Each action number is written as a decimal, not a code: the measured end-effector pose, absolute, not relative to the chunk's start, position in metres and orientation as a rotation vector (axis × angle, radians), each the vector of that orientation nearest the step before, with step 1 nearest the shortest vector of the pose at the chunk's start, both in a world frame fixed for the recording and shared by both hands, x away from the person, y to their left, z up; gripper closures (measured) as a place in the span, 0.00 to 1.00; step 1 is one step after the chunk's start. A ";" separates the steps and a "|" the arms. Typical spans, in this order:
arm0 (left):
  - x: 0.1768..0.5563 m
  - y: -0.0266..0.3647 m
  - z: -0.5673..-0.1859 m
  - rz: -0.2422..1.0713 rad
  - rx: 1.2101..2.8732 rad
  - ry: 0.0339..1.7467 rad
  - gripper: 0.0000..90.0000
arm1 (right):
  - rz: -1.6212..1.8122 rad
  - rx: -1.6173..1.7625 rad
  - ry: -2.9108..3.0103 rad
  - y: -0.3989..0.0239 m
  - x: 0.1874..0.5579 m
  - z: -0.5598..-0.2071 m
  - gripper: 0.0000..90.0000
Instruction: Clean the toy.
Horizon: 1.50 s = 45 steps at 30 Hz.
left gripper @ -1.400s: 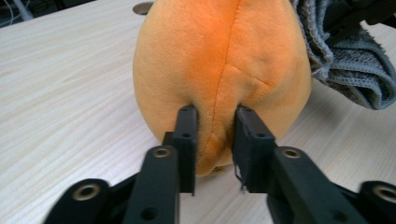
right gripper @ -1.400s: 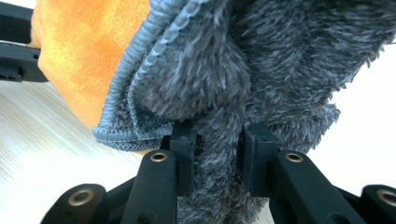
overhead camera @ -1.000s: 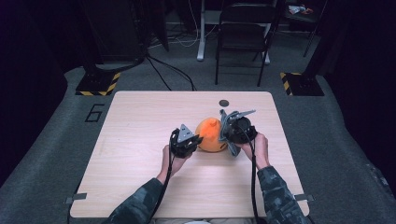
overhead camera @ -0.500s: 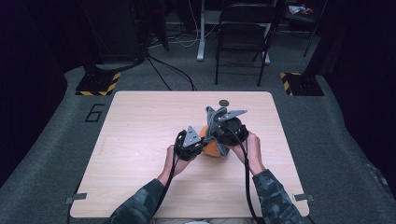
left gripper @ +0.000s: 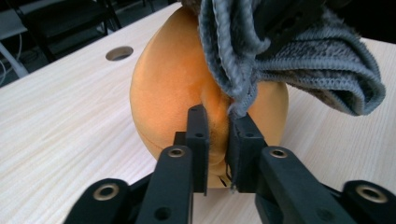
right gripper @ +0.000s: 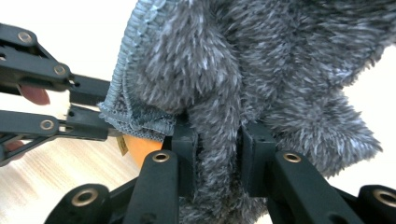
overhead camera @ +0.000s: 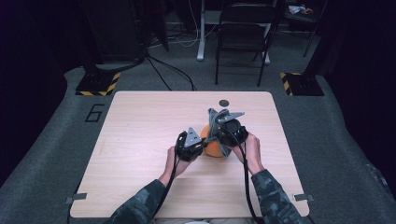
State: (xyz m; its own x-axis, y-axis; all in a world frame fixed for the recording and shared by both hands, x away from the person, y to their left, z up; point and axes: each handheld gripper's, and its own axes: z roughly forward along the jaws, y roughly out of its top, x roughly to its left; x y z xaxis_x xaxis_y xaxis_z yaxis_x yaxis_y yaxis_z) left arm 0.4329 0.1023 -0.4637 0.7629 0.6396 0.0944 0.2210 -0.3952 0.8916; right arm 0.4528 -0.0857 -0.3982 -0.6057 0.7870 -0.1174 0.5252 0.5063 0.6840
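An orange plush ball point(overhead camera: 212, 148) rests on the wooden table point(overhead camera: 140, 126), right of the middle. My left gripper point(overhead camera: 201, 146) comes at it from the left, and in the left gripper view it point(left gripper: 218, 126) is shut on a pinched fold of the orange plush point(left gripper: 173, 88). A grey furry cloth point(overhead camera: 215, 119) drapes over the ball's top and far side point(left gripper: 299, 60). My right gripper point(overhead camera: 220, 135) is above the ball's right side; in the right gripper view it point(right gripper: 217, 140) is shut on a bunch of the grey cloth point(right gripper: 261, 60), with a sliver of orange point(right gripper: 140, 148) below it.
A round cable hole point(overhead camera: 224, 102) lies in the table near its far edge, just behind the ball. A dark folding chair point(overhead camera: 243, 32) stands beyond the table. Yellow-and-black stand bases point(overhead camera: 98, 84) sit on the carpet at both far corners.
My right gripper has moved left and slightly up with the grey cloth, drawing it over the orange ball so less orange shows. The left gripper has stayed about where it was.
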 end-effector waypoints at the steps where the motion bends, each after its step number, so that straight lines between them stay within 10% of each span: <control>1: 0.432 0.103 -0.463 0.532 1.954 0.648 0.91 | 0.861 1.080 2.328 -0.084 0.449 -0.393 0.79; 45: 0.432 0.102 -0.463 0.518 1.965 0.599 0.93 | 0.836 1.152 2.277 -0.102 0.462 -0.405 0.79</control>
State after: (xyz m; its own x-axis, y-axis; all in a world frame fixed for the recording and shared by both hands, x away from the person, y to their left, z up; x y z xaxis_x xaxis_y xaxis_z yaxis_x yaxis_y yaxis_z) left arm 0.4322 0.1023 -0.4630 0.7874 0.6078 0.1033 0.1905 -0.3993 0.8968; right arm 0.4619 -0.1023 -0.4052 -0.5483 0.8276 -0.1203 0.5530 0.4667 0.6902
